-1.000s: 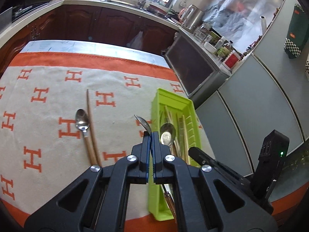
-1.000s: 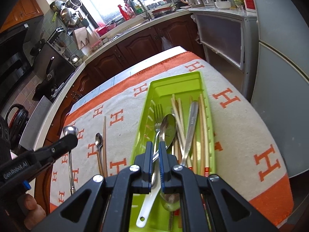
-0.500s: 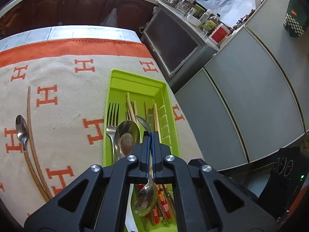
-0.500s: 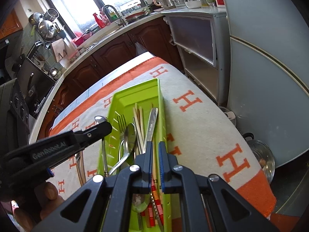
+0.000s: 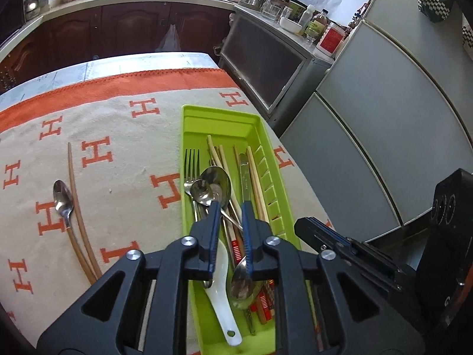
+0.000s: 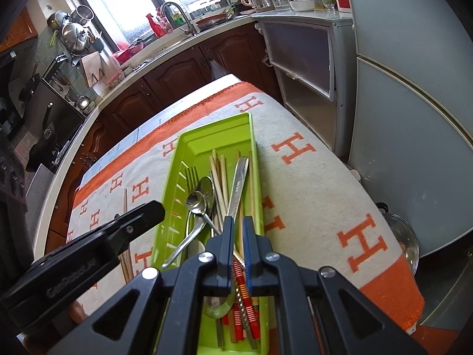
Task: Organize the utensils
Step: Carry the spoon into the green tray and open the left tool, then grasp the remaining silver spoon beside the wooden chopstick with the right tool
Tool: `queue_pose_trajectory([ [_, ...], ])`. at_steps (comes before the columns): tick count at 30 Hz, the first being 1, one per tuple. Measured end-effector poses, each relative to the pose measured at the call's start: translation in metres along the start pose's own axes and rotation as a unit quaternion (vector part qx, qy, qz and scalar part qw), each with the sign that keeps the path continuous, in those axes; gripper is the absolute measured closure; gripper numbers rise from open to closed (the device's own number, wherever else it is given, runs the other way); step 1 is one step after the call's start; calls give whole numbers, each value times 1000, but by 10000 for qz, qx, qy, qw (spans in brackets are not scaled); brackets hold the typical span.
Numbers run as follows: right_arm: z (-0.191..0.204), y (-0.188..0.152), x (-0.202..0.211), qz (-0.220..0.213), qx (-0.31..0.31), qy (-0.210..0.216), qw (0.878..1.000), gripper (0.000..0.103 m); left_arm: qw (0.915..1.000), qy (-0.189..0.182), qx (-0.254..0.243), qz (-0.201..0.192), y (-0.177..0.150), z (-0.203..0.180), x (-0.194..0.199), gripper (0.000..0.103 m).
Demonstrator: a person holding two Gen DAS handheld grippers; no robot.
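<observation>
A lime green utensil tray (image 5: 220, 118) (image 6: 218, 130) lies on the H-patterned cloth and holds a fork, spoons, a knife, chopsticks and a white ceramic spoon (image 5: 221, 284). A small metal spoon (image 5: 202, 190) (image 6: 195, 200) lies in the tray, across the other cutlery. My left gripper (image 5: 230, 207) is open and empty just above that spoon. My right gripper (image 6: 238, 222) is slightly open and empty over the tray's near end. On the cloth to the left lie another spoon (image 5: 62, 198) and a pair of brown chopsticks (image 5: 77, 204).
A grey cabinet and fridge (image 5: 369, 136) stand right of the table. Kitchen counter (image 6: 189, 35) with sink and kettle runs behind. A pot lid (image 6: 405, 242) lies on the floor at the right.
My left gripper carried a small spoon from the cloth to over the tray, then opened and dropped it in. My right gripper opened a little.
</observation>
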State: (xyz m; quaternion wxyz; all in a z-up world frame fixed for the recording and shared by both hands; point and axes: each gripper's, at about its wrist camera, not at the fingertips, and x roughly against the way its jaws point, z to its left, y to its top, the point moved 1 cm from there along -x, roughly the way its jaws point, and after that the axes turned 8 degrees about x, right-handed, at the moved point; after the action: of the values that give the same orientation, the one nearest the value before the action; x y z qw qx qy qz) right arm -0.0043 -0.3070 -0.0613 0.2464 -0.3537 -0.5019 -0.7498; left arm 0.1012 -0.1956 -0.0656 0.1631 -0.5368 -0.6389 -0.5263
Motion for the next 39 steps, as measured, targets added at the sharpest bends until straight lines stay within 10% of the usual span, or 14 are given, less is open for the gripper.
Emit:
queue_pose_trajectory([
  [16,81,-22,4,156,862,333,9956,97,9888,1182,810,-427,-50,107,101,67],
  [39,199,-38,-77,496,2439,597,9667,84,9635,1848,1900,-373,-92,239,110,67],
])
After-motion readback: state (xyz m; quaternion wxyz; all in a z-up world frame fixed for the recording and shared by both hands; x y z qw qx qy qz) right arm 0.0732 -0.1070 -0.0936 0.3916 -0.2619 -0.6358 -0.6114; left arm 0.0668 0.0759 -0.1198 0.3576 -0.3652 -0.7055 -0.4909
